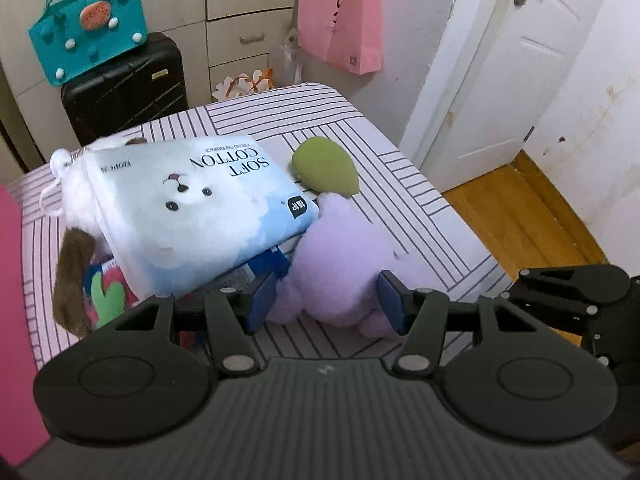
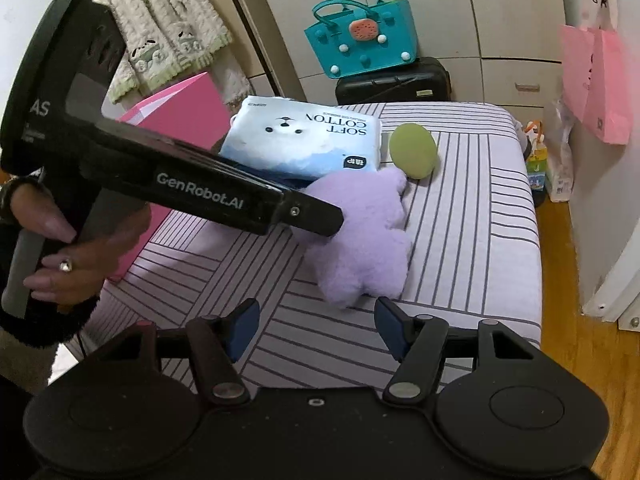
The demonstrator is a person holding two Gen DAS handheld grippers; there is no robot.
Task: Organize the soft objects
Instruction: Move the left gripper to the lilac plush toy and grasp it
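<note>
We see the left gripper (image 1: 328, 296) spread around the purple plush (image 1: 340, 236) mid-bed (image 2: 480, 240), pads not clearly pressing, right gripper (image 2: 316, 326) spread and empty near the bed's front edge.

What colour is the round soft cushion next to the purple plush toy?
Olive green, plain with no pattern. The cushion shows best in the right wrist view.

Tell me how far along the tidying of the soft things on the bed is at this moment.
Nothing looks put away yet: the tissue pack, green cushion and purple plush toy all lie on the striped bed. In hand: the left gripper straddles the purple toy, its fingers at the toy's sides, grip unclear. The right gripper hangs open and empty over the bed. Everything is left to sort.
</note>
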